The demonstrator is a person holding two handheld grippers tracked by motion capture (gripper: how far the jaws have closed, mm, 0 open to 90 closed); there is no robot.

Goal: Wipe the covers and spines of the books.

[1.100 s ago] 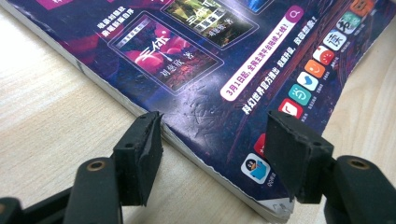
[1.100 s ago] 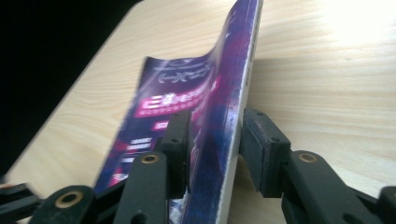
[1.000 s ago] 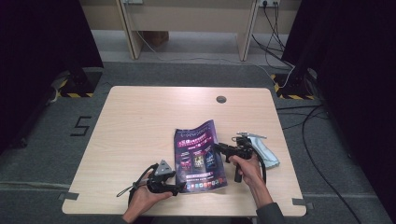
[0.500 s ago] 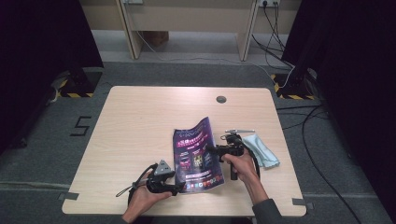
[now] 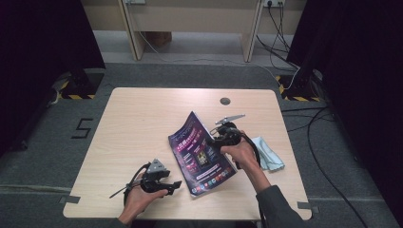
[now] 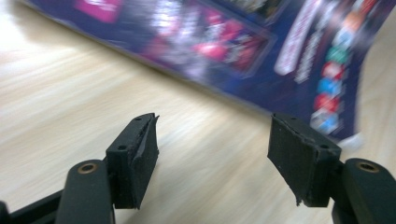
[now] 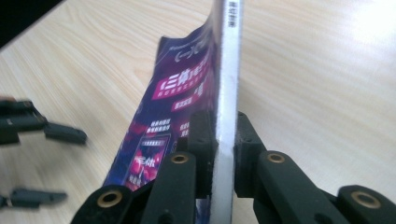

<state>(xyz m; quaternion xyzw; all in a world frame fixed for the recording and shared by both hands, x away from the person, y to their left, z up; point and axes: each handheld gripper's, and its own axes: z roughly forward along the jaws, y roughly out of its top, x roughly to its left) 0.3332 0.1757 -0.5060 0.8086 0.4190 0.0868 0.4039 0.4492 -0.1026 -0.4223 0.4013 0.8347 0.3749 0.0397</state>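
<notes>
A magazine point(image 5: 199, 153) with a purple cover stands tilted on the wooden table point(image 5: 142, 123), its right edge lifted and its left edge down. My right gripper point(image 5: 213, 141) is shut on that raised edge. In the right gripper view the jaws have just been closing and now pinch the white spine point(image 7: 227, 70) between the pads point(image 7: 201, 140). My left gripper point(image 5: 176, 186) rests near the table's front, just left of the magazine's lower corner. Its jaws point(image 6: 212, 140) have just opened wider, with nothing between them and the magazine point(image 6: 261, 51) blurred ahead.
A pale blue cloth point(image 5: 268, 154) lies on the table right of the right hand. A round cable hole point(image 5: 225, 100) sits near the table's far edge. Cables run across the floor at the right. The left gripper point(image 7: 74, 165) shows at the left of the right gripper view.
The right gripper has closed on the magazine's right edge and raised it up and leftward, so the magazine stands steeper. The left hand has stayed in place.
</notes>
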